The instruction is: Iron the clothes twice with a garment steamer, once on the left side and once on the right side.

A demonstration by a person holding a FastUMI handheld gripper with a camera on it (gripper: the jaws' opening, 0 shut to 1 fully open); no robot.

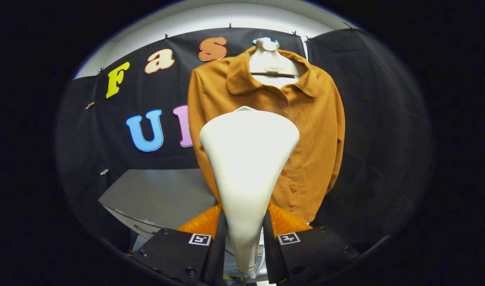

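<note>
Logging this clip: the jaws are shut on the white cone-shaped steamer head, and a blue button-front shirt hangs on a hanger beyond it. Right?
Not quite: in the gripper view the button-front shirt is mustard orange, not blue. The jaws of the gripper are indeed shut on the white cone-shaped steamer head, shirt hanging beyond.

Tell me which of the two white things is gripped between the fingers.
The steamer, the wide cone rising from between the fingers of the gripper, which press its narrow neck. The other white thing, the hanger, sits beyond it inside the shirt collar.
</note>
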